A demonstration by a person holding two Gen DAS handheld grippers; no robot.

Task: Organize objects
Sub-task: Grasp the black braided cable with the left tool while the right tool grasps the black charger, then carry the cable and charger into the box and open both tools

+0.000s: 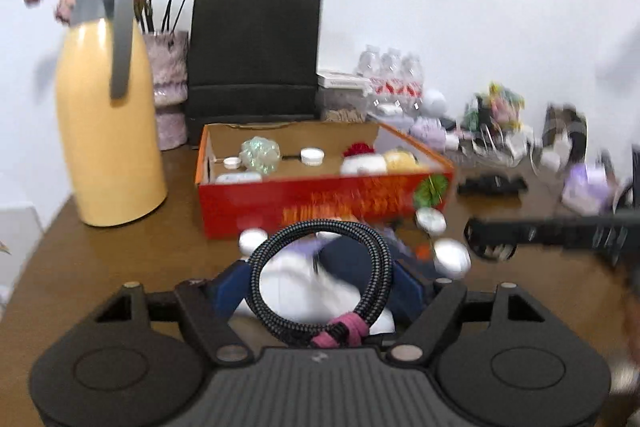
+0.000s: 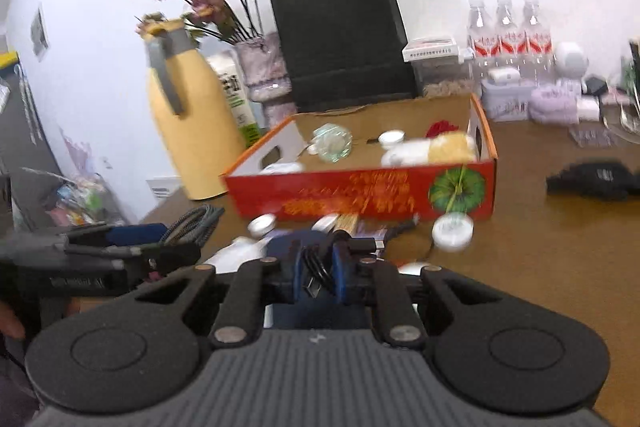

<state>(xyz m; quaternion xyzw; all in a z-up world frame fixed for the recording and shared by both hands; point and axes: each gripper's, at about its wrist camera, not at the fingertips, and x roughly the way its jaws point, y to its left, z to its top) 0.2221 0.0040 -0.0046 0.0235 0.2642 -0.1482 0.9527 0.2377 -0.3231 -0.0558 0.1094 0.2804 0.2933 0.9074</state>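
Left-wrist view showed the left tongs holding a coiled braided cable, the red box directly above at frame centre; right tongs pinched a thin black cord.

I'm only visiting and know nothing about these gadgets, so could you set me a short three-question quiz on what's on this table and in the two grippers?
1. True or false: the red box is empty.
2. What does the left gripper hold? A) a water bottle B) a coiled braided cable C) a flower
3. What stands directly behind the box, between the flower vase and the water bottles?

Key
1. False: it holds small white lids, a clear ornament and soft white and yellow items.
2. B: the coiled braided cable, tied with a pink strap, sits between its blue pads.
3. A black paper bag with handles.
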